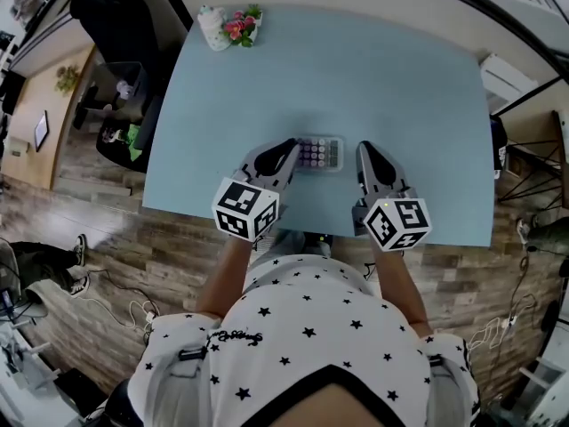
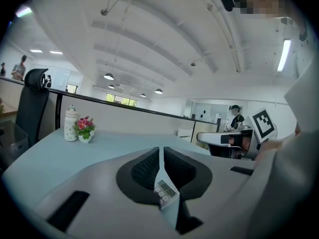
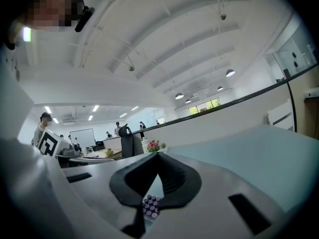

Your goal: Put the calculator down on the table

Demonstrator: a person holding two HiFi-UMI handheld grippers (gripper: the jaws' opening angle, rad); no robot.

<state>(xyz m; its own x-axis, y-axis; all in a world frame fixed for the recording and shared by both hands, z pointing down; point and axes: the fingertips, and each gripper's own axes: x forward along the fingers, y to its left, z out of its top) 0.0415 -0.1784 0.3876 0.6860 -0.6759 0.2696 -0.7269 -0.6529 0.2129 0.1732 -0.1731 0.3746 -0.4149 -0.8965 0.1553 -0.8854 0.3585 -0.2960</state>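
Left claw (image 1: 289,152) and right claw (image 1: 366,157), in the head view, are being held shut on the two ends of the calculator (image 1: 320,154), over the near part of the table (image 1: 400,87). In the left gripper view, the jaws are being squeezed on one thin edge, near its screen. In the right gripper view, the jaws are being pinched on the other edge, near its purple buttons. It is being judged light, stiff, slippery: best held by both ends.
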